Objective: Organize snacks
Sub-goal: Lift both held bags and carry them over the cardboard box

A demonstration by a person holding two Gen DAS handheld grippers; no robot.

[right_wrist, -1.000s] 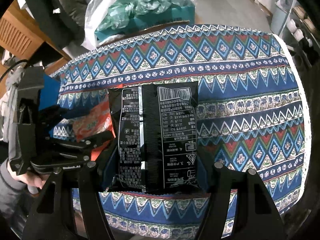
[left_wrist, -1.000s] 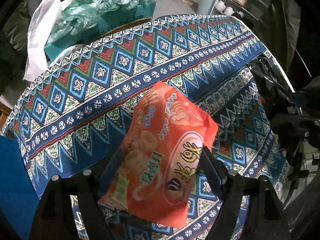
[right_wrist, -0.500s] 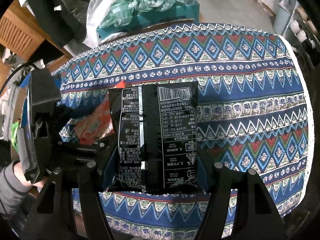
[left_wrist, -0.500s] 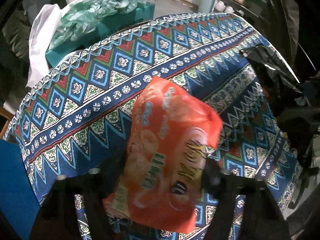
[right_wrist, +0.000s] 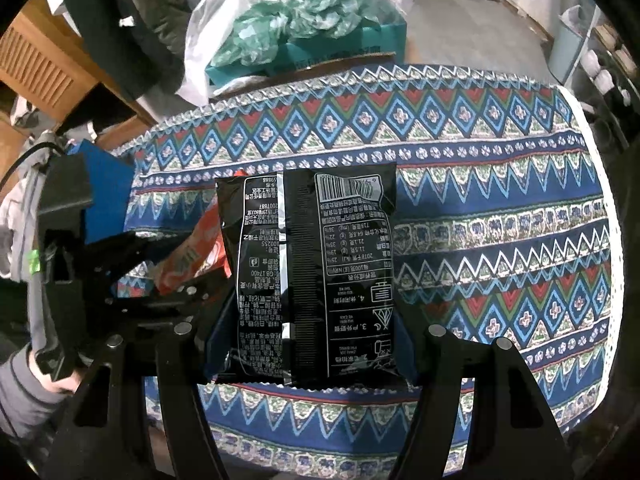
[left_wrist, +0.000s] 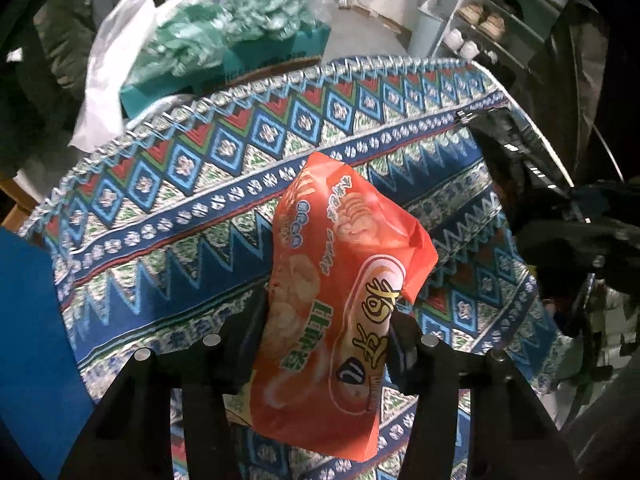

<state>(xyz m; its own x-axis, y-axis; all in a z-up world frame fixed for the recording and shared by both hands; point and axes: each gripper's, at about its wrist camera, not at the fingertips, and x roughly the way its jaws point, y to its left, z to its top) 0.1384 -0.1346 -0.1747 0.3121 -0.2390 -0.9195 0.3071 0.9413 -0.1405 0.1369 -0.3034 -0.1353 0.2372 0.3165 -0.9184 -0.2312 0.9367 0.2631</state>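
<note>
My left gripper (left_wrist: 324, 332) is shut on an orange snack bag (left_wrist: 340, 280) and holds it above the patterned tablecloth (left_wrist: 180, 184). My right gripper (right_wrist: 308, 332) is shut on a black snack bag (right_wrist: 312, 276), its printed back facing the camera, also above the cloth (right_wrist: 500, 220). In the right wrist view the left gripper (right_wrist: 132, 276) sits at the left with the orange bag (right_wrist: 192, 260) partly hidden behind the black bag. In the left wrist view the black bag (left_wrist: 512, 148) shows at the right edge.
A teal cardboard box (right_wrist: 332, 48) stuffed with green and white plastic bags stands beyond the table's far edge. A blue object (left_wrist: 28, 340) lies at the table's left side. A wooden cabinet (right_wrist: 44, 68) stands at far left, and a shoe rack (left_wrist: 492, 20) at far right.
The left gripper has tilted and shifted with the orange bag, which now sits more upright. The right gripper has drawn back a little with the black bag, which has not shifted between its fingers.
</note>
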